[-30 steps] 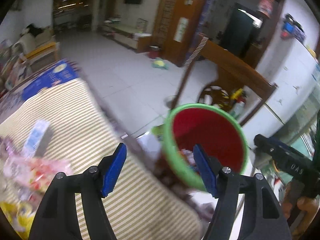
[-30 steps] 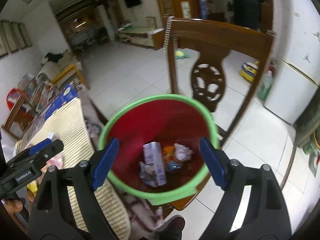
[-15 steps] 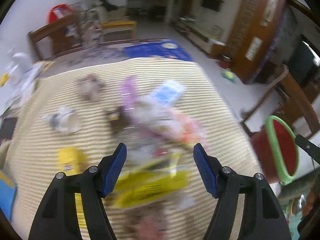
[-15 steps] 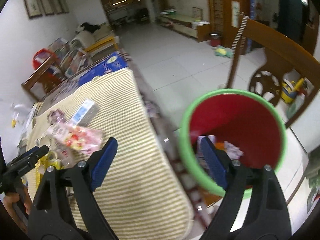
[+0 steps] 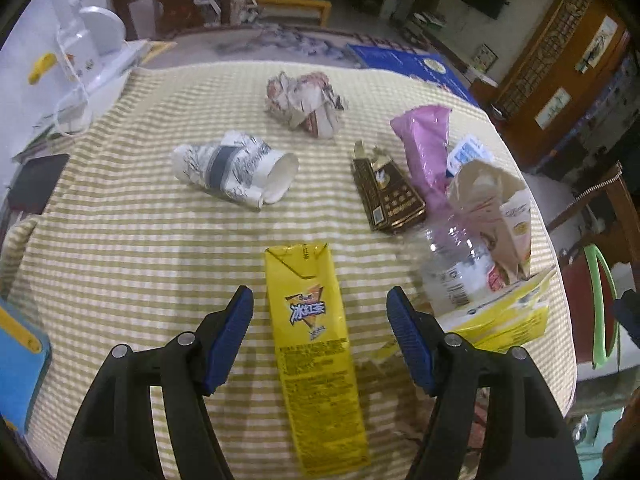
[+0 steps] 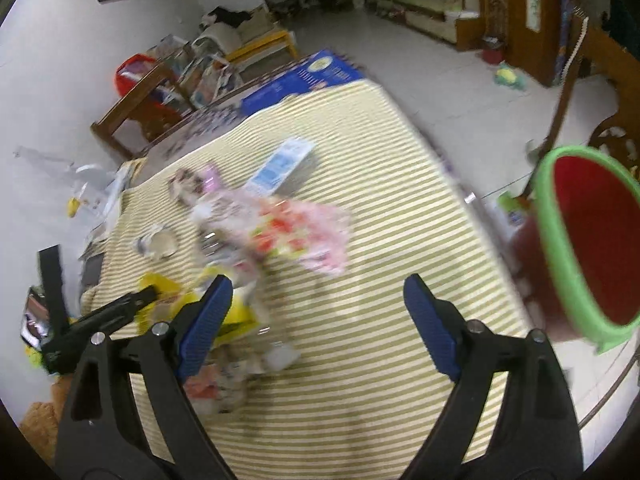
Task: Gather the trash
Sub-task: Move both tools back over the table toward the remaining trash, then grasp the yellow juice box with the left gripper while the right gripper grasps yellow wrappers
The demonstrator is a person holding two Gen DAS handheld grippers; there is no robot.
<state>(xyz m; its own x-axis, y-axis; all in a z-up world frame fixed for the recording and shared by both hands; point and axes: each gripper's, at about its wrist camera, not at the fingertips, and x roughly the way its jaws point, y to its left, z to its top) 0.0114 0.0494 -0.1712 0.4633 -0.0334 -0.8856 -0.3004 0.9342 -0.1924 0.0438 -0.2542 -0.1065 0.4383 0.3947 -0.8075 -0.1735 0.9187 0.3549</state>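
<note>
Both grippers hang released over the striped cloth (image 5: 120,240): the left gripper (image 5: 320,334) straddles a yellow carton (image 5: 312,344) untouched. The right gripper (image 6: 318,320) is opening on nothing, trash (image 6: 296,232) at 11 o'clock, bin (image 6: 588,248) at 3.

tablecloth (image 5: 132,240): yellow-and-cream stripes | drink carton (image 5: 316,356): bright yellow, blue-orange logo | crushed cup (image 5: 234,174): white, grey band, dark sketch print | flat box (image 5: 388,200): dark brown, gold print | wrapper (image 5: 426,144): purple-pink | bucket (image 6: 588,248): red, green rim | gripper pads (image 5: 230,336): blue on black arms
</note>
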